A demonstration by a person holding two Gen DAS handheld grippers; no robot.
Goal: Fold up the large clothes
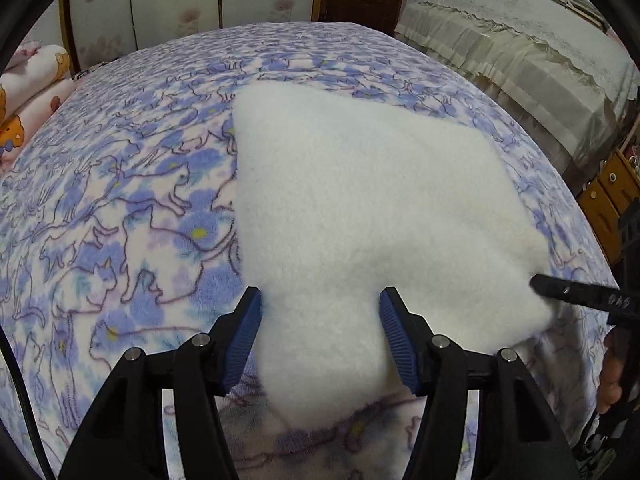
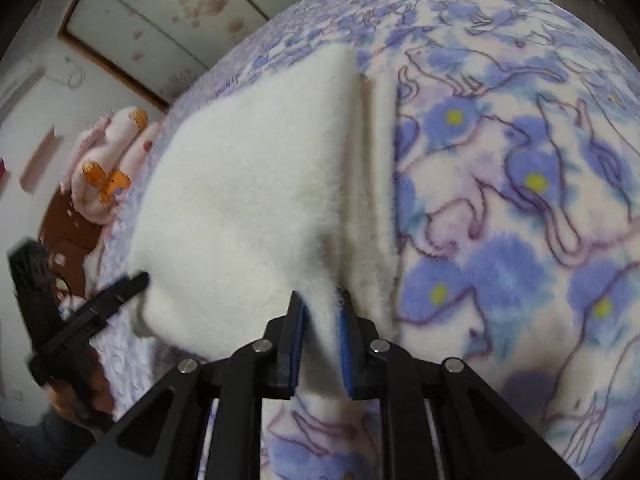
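Observation:
A white fluffy garment (image 1: 360,200) lies folded flat on the bed's purple cat-print blanket (image 1: 120,200). My left gripper (image 1: 320,296) stands open over the garment's near corner, one blue pad on each side of the fabric. In the right wrist view, my right gripper (image 2: 320,300) is shut on a raised fold of the white garment (image 2: 240,180), the fleece pinched between its blue pads. The right gripper's black finger (image 1: 538,284) touches the garment's right corner in the left wrist view. At the garment's left edge the left gripper (image 2: 140,280) shows in the right wrist view.
A rolled pink blanket with orange figures (image 1: 36,80) lies at the bed's far left. A second bed with a cream lace cover (image 1: 500,40) stands to the right, a wooden cabinet (image 1: 608,196) beside it. A hand (image 2: 76,396) holds the left gripper.

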